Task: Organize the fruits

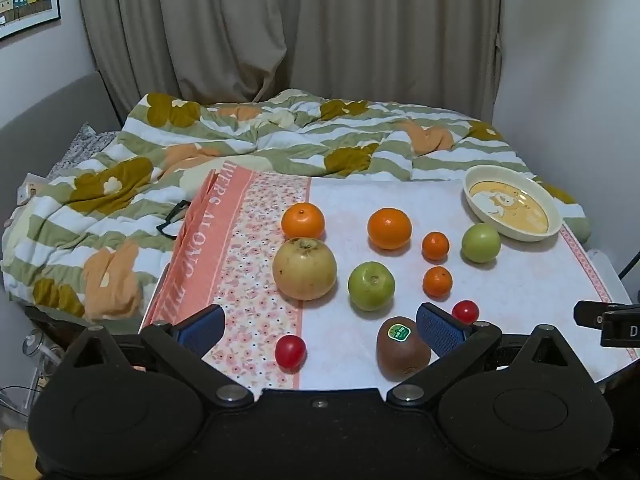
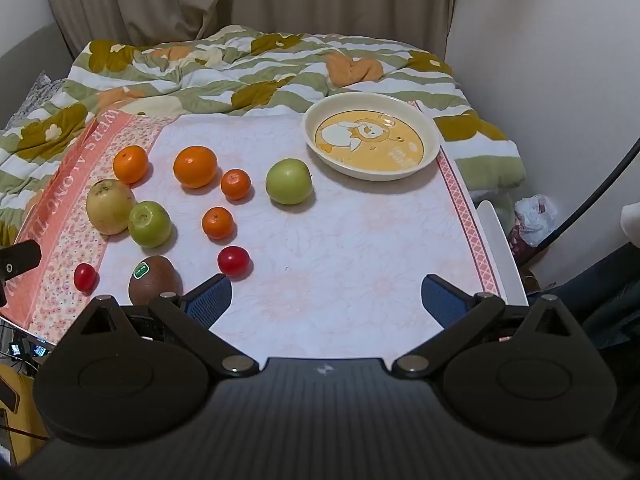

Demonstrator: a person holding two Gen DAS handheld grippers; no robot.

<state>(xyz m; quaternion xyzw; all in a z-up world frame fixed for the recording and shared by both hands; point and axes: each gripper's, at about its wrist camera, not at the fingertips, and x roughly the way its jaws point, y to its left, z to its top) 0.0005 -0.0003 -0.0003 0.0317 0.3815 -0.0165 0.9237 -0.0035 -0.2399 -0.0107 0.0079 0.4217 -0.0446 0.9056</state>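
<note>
1. Left gripper [image 1: 320, 330], seen from its own wrist, hangs over the near edge of the table [image 1: 500, 280] with its jaws spread wide and nothing between the pads.
2. Below it lie a red tomato [image 1: 290, 353] on the floral cloth [image 1: 256, 264] and a kiwi [image 1: 403, 349] just beside the right finger [image 1: 440, 334]; a second tomato [image 1: 465, 311] sits beyond that finger.
3. Farther off are a pear [image 1: 305, 269], a green apple [image 1: 371, 286], two oranges [image 1: 303, 221] [image 1: 389, 228], two mandarins [image 1: 435, 246] [image 1: 437, 281] and another apple [image 1: 481, 242] touching the dish [image 1: 476, 204] at far right.
4. Right gripper [image 2: 325, 300], in its wrist view, also stands wide apart, holding nothing, over bare cloth at the near right.
5. All fruit lies left of it; the dish [image 2: 320, 142] holds none, with one apple [image 2: 289, 181] near its left rim and the kiwi [image 2: 154, 285] by the left finger [image 2: 210, 300].
</note>
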